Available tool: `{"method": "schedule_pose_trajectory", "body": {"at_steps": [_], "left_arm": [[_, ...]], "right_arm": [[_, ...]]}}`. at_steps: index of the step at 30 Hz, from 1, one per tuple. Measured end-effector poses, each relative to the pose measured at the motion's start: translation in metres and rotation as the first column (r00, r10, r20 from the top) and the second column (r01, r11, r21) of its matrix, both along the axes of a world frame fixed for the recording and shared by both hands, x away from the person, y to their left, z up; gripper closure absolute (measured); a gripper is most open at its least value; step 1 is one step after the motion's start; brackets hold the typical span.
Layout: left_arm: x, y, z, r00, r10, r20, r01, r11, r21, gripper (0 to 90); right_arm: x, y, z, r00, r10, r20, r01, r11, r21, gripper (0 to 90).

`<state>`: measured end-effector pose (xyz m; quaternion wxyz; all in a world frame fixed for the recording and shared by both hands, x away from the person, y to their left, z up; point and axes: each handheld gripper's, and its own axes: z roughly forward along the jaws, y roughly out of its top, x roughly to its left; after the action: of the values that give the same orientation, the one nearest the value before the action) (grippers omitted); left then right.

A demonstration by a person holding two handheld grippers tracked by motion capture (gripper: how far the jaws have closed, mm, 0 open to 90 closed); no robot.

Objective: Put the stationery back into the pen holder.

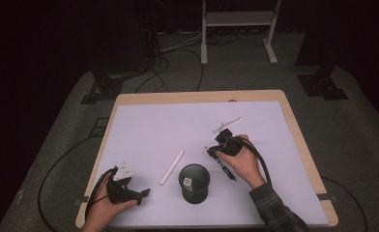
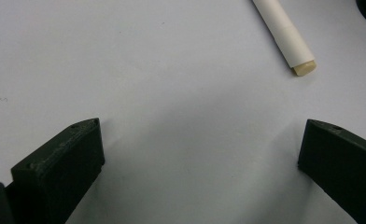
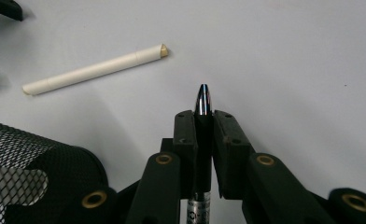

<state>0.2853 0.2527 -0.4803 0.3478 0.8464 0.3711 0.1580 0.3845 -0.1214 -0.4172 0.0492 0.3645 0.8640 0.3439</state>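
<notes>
while pinched on a dark pen (image 3: 203, 105), right gripper (image 1: 225, 143) noted just beside black mesh cup (image 1: 194, 182). judged step: pen to cup; best done by tipping pen upright over the rim, lowering, then releasing. left gripper (image 1: 129, 193) noted spread wide, empty, low over worktop (image 1: 144, 125). white stick (image 1: 171, 167) found lying flat between left gripper and cup, touching neither.

No text can be read; the print on the pen (image 3: 200, 207) barrel is too blurred.
</notes>
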Motion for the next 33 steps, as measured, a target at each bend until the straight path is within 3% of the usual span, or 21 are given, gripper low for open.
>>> {"method": "schedule_pose_trajectory", "body": {"at_steps": [8,21,33], "left_arm": [[0.0,0.0,0.0,1.0,-0.001,0.001,0.001,1.0,0.001,0.0],[0.0,0.0,0.0,1.0,0.0,0.001,0.0,1.0,-0.001,0.0],[0.0,0.0,0.0,1.0,0.001,0.0,-0.001,1.0,-0.002,0.0]], "right_arm": [[-0.005,-0.012,0.006,0.9997,-0.001,0.025,-0.001,0.997,0.077,78.9],[-0.01,-0.021,0.016,0.998,0.01,0.063,-0.018,0.991,0.132,78.9],[-0.02,-0.022,0.033,0.9929,0.034,0.114,-0.056,0.978,0.2,78.9]]}}
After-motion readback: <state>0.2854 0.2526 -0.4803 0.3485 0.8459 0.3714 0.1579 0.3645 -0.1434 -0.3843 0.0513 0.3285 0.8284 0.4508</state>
